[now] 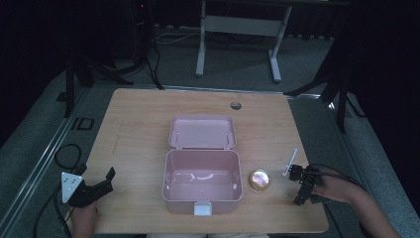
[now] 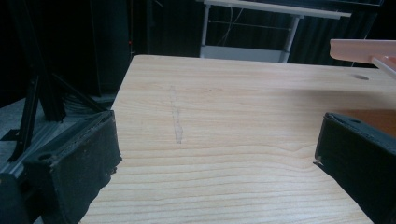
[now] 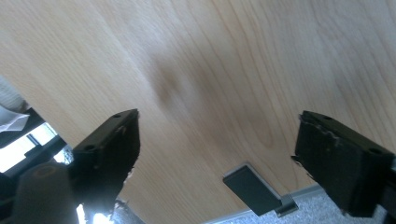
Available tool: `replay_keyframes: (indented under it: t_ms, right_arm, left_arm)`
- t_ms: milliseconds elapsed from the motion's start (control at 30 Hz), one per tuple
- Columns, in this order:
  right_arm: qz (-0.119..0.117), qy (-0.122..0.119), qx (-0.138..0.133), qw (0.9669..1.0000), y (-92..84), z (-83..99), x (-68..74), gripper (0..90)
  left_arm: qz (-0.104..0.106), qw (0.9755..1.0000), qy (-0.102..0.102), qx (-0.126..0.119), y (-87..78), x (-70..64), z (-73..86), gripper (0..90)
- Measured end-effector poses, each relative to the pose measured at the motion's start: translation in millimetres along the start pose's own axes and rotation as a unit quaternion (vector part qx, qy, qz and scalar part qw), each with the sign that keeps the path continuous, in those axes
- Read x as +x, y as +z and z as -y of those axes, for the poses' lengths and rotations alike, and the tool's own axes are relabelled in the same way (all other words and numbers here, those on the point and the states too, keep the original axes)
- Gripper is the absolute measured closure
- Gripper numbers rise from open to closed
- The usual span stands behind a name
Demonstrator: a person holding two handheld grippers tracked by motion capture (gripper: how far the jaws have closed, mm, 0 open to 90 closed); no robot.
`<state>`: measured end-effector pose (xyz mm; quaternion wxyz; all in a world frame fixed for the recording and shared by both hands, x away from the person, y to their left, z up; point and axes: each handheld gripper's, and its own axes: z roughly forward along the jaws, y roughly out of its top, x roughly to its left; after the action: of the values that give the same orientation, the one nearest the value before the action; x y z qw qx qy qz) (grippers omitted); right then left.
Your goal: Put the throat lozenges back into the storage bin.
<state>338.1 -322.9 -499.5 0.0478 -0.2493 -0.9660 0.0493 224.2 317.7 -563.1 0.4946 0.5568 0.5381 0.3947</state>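
A pink box (image 1: 202,183) stands open in the middle of the wooden table (image 1: 138,129), its lid (image 1: 202,132) laid back behind it. Its inside looks empty. A small round shiny object (image 1: 259,180) lies just right of the box. My left gripper (image 1: 105,182) rests near the front left corner, jaws wide open and pointing toward the box; in its own view (image 2: 217,140) only bare wood lies between them. My right gripper (image 1: 298,186) sits right of the round object, open, with nothing between its jaws (image 3: 217,135).
A thin white stick (image 1: 290,161) stands up beside the right gripper. A cable hole (image 1: 236,105) marks the table's far edge. A grey clip (image 3: 254,189) sits at the table edge in the right gripper view. A desk frame (image 1: 237,29) stands beyond.
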Motion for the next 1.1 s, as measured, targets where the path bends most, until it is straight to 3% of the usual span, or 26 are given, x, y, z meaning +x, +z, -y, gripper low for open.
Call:
replay_keyframes:
  t_ms: [133, 200, 1100]
  right_arm:
    - [-0.009, -0.018, -0.007, 0.9998, -1.0, -4.5, 5.1, 11.6]
    - [0.002, -0.031, -0.005, 0.9995, -1.5, -9.4, 8.2, 13.1]
    - [0.023, -0.107, -0.008, 0.9940, -3.2, -74.5, 19.5, 17.6]
  left_arm:
    - [0.002, 1.0000, -0.001, 0.000, 0.0, 0.1, 0.0, 0.3]
    - [0.003, 1.0000, -0.002, -0.001, 0.0, 0.2, 0.0, 0.3]
    - [0.010, 0.9999, -0.004, 0.001, -0.2, 0.8, 0.0, 0.3]
